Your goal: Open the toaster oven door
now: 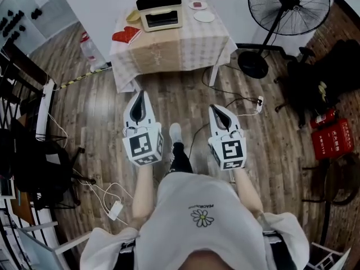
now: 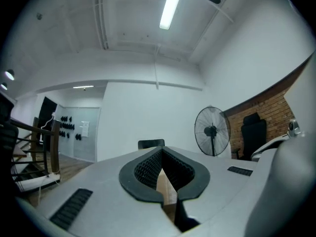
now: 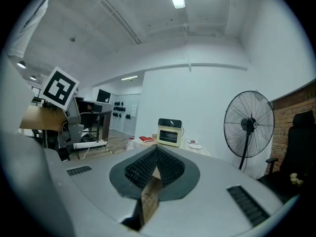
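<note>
A cream toaster oven [image 1: 160,12] with a black top panel stands at the back of a table [image 1: 185,52] with a checked cloth, its glass door closed. The right gripper view shows the toaster oven [image 3: 170,132] small and far off, straight ahead. My left gripper [image 1: 140,97] and right gripper [image 1: 219,111] hover over the wooden floor well short of the table, both shut and empty. In the left gripper view the left gripper [image 2: 161,152] hides nearly all of the oven; only its black top [image 2: 150,143] peeks over the jaws.
Red items [image 1: 126,35], a yellow item and two small plates [image 1: 204,16] lie on the table beside the oven. A black standing fan [image 1: 284,10] is at the right, a clear bottle [image 1: 89,50] left of the table. Cables [image 1: 239,103] run across the floor. Furniture lines both sides.
</note>
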`<state>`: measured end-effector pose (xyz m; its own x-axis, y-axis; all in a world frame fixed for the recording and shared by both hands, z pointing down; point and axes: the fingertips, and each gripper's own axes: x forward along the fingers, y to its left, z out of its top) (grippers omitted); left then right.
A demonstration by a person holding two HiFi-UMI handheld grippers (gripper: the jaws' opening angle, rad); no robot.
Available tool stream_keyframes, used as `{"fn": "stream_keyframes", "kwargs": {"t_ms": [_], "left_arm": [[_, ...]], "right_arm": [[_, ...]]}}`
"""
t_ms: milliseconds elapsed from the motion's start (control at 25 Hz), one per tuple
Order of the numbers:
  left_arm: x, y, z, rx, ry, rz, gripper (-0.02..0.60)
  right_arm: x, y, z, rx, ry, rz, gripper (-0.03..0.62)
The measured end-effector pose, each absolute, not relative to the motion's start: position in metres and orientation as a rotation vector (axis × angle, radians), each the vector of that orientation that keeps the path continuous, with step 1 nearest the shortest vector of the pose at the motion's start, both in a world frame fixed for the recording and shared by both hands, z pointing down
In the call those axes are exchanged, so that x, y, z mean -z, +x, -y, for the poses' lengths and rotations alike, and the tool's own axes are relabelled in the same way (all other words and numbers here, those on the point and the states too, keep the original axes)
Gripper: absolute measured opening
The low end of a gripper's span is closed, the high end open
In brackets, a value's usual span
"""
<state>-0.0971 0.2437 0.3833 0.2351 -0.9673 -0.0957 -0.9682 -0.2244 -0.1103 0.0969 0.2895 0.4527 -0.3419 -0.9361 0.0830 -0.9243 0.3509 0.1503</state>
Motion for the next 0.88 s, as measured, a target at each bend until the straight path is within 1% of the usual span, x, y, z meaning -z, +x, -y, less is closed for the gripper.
{"fn": "stream_keyframes", "kwargs": {"t_ms": [200,400,600,880], "left_arm": [[-0.372,-0.097,-0.174,-0.059,-2.381,-1.825,0.016],[-0.359,-0.101,-0.086,-0.048,-2.414,-1.805,0.015],[-0.341,-0.108,0.007,-0.082,-2.447,-1.782,0.015],[-0.340,-0.120,0.112,-0.060,-2.493,-1.728,0.015]], "right_arm": [[-0.447,0.071,-0.224,0.173,1.583,2.484,0.009],[-0.423,0.048,-0.130,0.299,1.519,2.455,0.009],[-0.399,0.041,-0.028,0.221,1.617,2.493,0.009],[-0.413,0.029,0.087,0.091,1.652,2.461,0.009]]}}
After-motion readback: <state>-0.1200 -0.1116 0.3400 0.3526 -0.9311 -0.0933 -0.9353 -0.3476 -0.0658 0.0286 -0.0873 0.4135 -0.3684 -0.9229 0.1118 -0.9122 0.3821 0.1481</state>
